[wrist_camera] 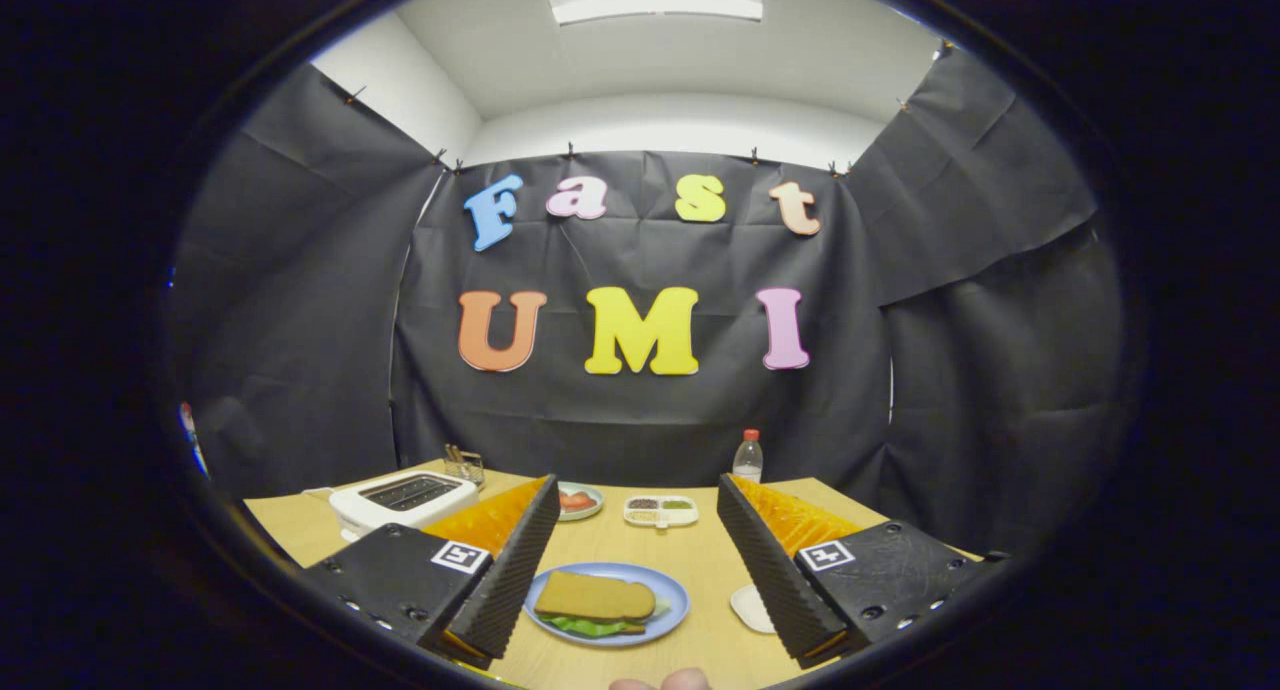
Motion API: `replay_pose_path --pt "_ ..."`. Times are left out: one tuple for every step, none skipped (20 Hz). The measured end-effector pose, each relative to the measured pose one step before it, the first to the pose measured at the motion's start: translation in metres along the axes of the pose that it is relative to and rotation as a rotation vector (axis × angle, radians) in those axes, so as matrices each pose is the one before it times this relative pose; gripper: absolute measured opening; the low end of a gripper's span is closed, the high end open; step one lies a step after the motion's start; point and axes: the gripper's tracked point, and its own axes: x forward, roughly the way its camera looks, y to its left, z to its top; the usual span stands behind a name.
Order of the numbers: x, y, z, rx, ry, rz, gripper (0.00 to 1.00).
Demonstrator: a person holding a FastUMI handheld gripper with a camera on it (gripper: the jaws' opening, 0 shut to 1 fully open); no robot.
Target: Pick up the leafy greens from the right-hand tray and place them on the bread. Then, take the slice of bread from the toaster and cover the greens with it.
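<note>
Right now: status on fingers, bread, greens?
Fingers open, holding nothing. Bread slice lies on the greens on the blue plate, between the fingers. Nothing in the way.

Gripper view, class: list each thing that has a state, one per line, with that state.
Two-finger gripper: open, holding nothing.
Brown bread slice: lying over the greens on the plate.
Green leafy greens: covered, edges showing under the bread.
Round blue plate: loaded, between the fingers.
White toaster: slots look empty.
Clear red-capped bottle: upright, capped.

My wooden table point(600, 555) is carrying a white toaster point(403, 500), a blue plate point(672, 602), a small dish point(580, 500), a divided tray point(660, 511) and a bottle point(747, 458).
</note>
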Motion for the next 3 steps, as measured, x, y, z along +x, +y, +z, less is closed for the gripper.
replay_pose_path --pt "0.00157 0.00114 0.00110 -0.00065 -0.00569 -0.00437 0.96" --pt "0.00024 0.00073 0.00095 0.00020 -0.00507 -0.00393 0.96" --pt "0.00146 0.00203 0.00057 0.00115 -0.00542 0.00007 0.96"
